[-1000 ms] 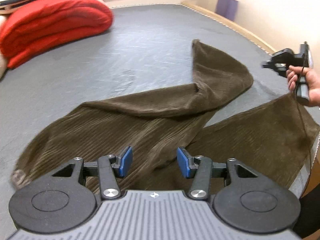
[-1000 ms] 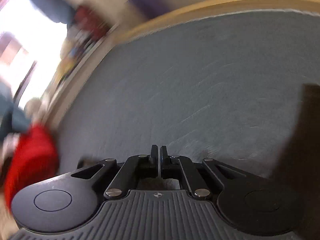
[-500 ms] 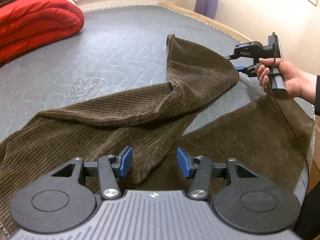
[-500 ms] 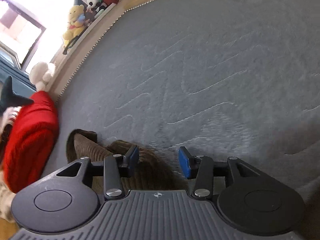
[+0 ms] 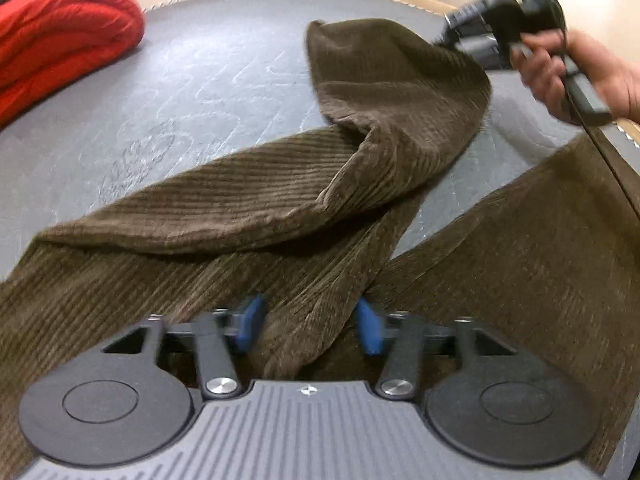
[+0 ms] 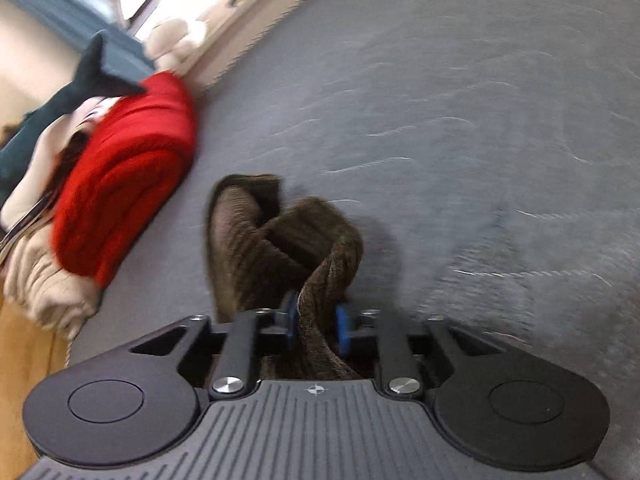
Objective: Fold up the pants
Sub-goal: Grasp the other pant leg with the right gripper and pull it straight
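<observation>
- Two grippers work one pair of brown corduroy pants [image 5: 248, 200], which lies spread on the grey mattress [image 5: 208, 72] – one leg runs away from the left wrist camera and doubles over itself, the other runs off toward the right edge of that view.
- Left gripper [image 5: 310, 326]: its blue pads stand apart with a ridge of cloth between them, near where the two legs part. The jaws are closing, but the pads [image 5: 250, 322] do not yet press the cloth, so nothing is gripped there.
- Right gripper [image 6: 316, 320]: in its own view a fold of the far leg stands up between the blue pads, and they appear to pinch it. These jaws are closing too, and I judge the cloth caught.
- From the left wrist view the right gripper [image 5: 452, 38] and the hand [image 5: 580, 76] holding it sit at the top right, at the edge of the doubled leg's end.
- Long axis – the doubled leg runs from the left gripper up toward the right one, so each holds an opposite end of the same leg.
- Judgement: the next move turns on this line. The right hand is the nearer to the leg's free end, and would carry it over the other leg, while the left must close on the crotch side to anchor it.
- A red blanket [image 6: 128, 176] lies folded well apart, at the mattress edge.
</observation>
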`<state>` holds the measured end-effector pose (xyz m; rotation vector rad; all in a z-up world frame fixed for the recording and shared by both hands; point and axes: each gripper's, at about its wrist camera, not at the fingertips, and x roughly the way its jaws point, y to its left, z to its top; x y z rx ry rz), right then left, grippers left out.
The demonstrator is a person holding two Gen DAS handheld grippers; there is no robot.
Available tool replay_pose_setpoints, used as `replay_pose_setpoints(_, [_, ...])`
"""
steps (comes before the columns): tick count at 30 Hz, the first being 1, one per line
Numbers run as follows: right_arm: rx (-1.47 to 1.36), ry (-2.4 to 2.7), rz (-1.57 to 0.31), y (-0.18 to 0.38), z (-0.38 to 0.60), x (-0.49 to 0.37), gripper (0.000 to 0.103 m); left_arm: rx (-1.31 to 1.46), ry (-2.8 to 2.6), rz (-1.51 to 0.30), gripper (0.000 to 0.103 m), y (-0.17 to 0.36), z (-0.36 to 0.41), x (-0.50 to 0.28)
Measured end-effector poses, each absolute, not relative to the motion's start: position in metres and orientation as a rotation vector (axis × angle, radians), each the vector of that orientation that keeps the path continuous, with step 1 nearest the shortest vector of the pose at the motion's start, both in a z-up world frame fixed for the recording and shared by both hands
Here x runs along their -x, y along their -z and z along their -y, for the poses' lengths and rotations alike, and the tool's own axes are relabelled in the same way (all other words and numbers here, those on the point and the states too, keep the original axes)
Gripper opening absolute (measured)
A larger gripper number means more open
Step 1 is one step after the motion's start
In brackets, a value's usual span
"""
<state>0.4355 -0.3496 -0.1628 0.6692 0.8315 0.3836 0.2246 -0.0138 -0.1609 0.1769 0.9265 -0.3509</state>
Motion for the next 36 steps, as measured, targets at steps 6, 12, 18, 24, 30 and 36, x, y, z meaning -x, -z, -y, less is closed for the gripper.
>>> replay_pose_setpoints(6, [-0.841,-0.2,-0.348,0.081,0.387,-0.402,0.011,-0.146,0.284,-0.867,0.009,0.143,-0.001,-0.23])
replay_pose_setpoints(12, [-0.701,0.415,-0.383,0.1,0.384,-0.361,0.013,-0.178,0.311,-0.901,0.009,0.144,-0.001,-0.233])
replay_pose_setpoints(18, [-1.012,0.509,-0.678,0.178,0.441,-0.361,0.026,-0.169,0.35,-0.985,0.009,0.157,-0.004,-0.238])
replay_pose_setpoints(24, [-1.077,0.422,-0.582,0.2,0.489,-0.372,0.036,-0.128,0.412,-1.012,0.009,0.145,-0.015,-0.238])
replay_pose_setpoints(30, [-1.035,0.358,-0.543,0.198,0.506,-0.386,0.006,-0.161,0.484,-0.988,0.009,0.115,-0.019,-0.227])
replay_pose_setpoints(36, [-0.726,0.659,-0.567,0.166,0.488,-0.366,0.007,-0.186,0.542,-1.06,0.011,0.135,-0.011,-0.228])
